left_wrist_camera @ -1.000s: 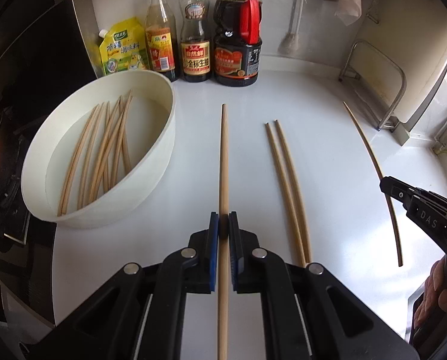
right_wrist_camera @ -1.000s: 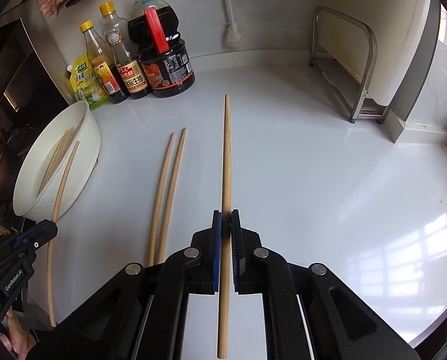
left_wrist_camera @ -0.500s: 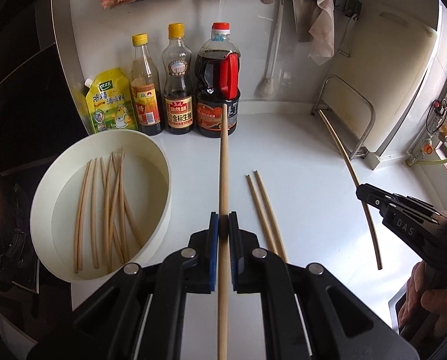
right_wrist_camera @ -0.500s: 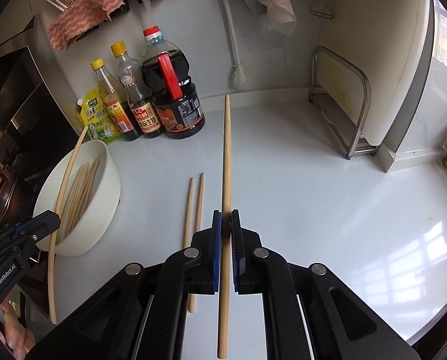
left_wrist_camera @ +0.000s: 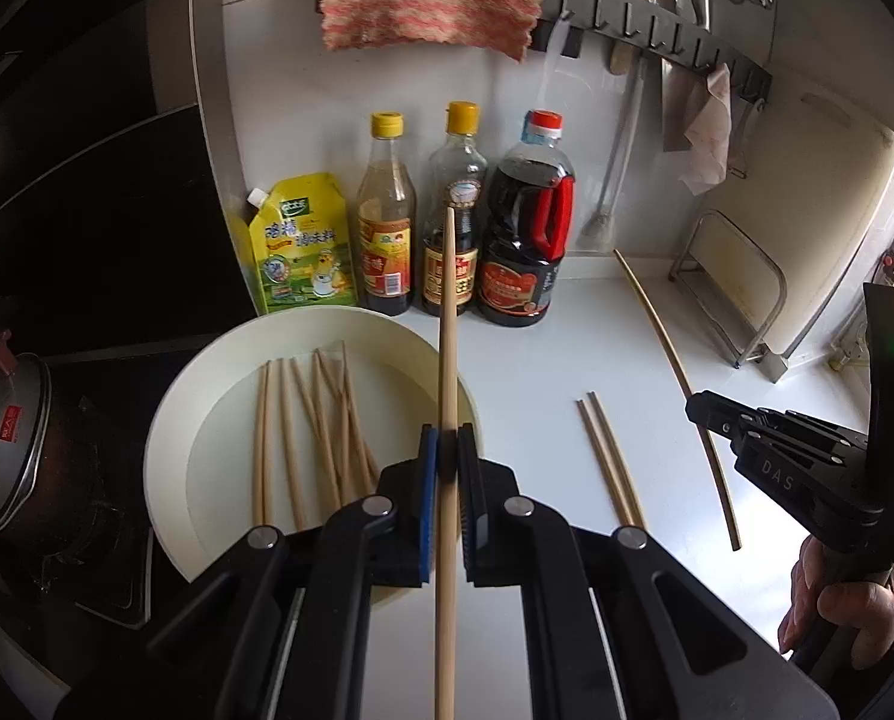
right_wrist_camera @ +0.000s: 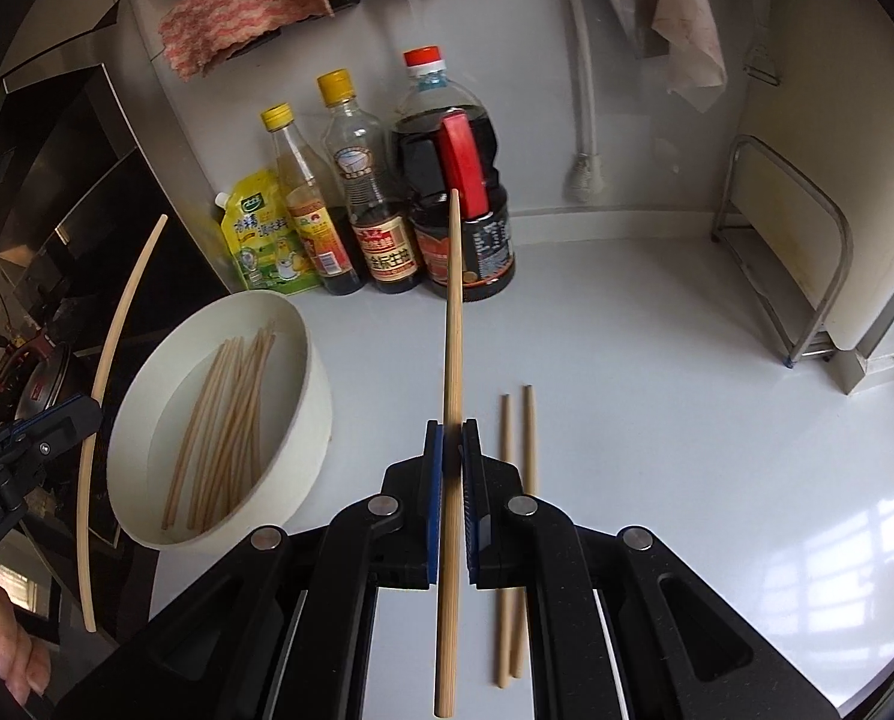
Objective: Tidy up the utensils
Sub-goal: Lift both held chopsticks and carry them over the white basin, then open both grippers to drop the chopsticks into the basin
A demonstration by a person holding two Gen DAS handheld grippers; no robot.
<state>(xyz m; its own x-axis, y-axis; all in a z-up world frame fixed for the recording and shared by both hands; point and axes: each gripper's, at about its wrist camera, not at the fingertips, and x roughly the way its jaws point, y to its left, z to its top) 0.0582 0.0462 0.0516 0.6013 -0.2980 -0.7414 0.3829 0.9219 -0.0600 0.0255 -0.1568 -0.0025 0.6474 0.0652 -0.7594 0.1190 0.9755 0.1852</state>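
My left gripper [left_wrist_camera: 444, 450] is shut on a wooden chopstick [left_wrist_camera: 447, 330], held in the air over the right rim of the white bowl [left_wrist_camera: 171, 414]. The bowl holds several chopsticks [left_wrist_camera: 309, 420]. My right gripper [right_wrist_camera: 452, 444] is shut on another chopstick [right_wrist_camera: 454, 312], raised above the counter just right of the bowl [right_wrist_camera: 318, 384]. Two loose chopsticks [right_wrist_camera: 516, 456] lie side by side on the white counter, also in the left wrist view [left_wrist_camera: 606, 456]. Each gripper shows in the other's view: the right one [left_wrist_camera: 696, 405], the left one [right_wrist_camera: 90, 411].
Three sauce bottles [left_wrist_camera: 453, 210] and a yellow pouch [left_wrist_camera: 300, 240] stand at the back wall. A metal rack [right_wrist_camera: 783, 252] with a cutting board stands at right. A pot [left_wrist_camera: 21, 444] sits on the stove at left. A pink cloth [left_wrist_camera: 423, 6] hangs above.
Both grippers have lifted their chopsticks off the counter and risen. The left one has shifted left over the bowl's rim. The right one has moved toward the bowl.
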